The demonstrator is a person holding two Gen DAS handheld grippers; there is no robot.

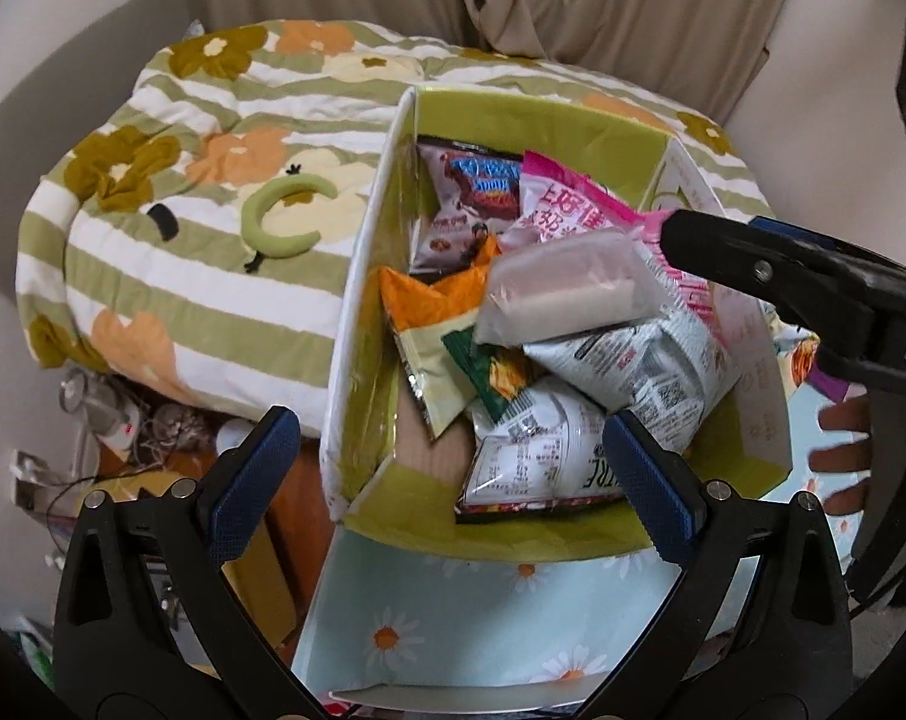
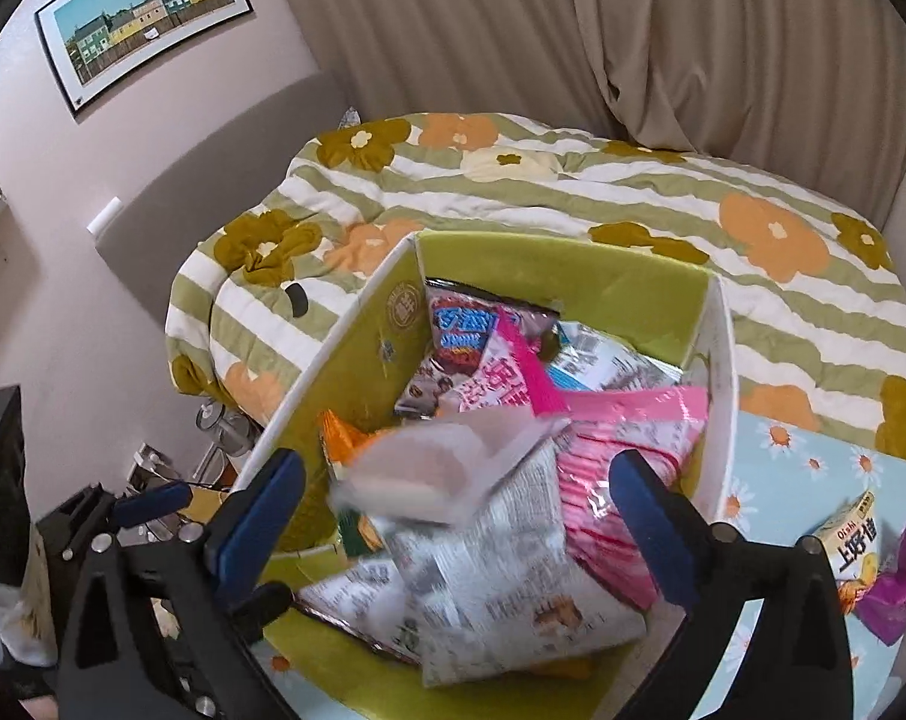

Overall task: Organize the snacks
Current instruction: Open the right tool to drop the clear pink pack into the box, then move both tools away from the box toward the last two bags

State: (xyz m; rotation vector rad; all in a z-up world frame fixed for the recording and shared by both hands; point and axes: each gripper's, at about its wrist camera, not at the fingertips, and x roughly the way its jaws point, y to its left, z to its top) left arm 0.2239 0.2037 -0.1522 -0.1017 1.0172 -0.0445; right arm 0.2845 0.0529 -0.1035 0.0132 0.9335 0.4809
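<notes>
An open box (image 1: pixel 357 276) with white walls and a green lining holds a pile of snack packets: a pink one (image 1: pixel 549 192), grey-white ones (image 1: pixel 633 360), an orange one (image 1: pixel 429 294). A pale translucent packet (image 1: pixel 567 294) lies on top of the pile. In the right wrist view this packet (image 2: pixel 429 468) shows blurred, loose between the spread fingers of my right gripper (image 2: pixel 456 516), which is open above the box (image 2: pixel 720 390). One right finger (image 1: pixel 753 258) reaches in from the right, its tip just beside the packet. My left gripper (image 1: pixel 453 480) is open over the box's near end, gripping nothing.
The box rests on a daisy-print blue cloth (image 1: pixel 453 618) beside a striped floral quilt (image 1: pixel 183 240). A yellow packet (image 2: pixel 855 534) and a purple one (image 2: pixel 897 594) lie loose on the cloth to the right. Clutter sits on the floor at the left (image 1: pixel 123 420). A person's hand (image 1: pixel 843 420) shows at the right.
</notes>
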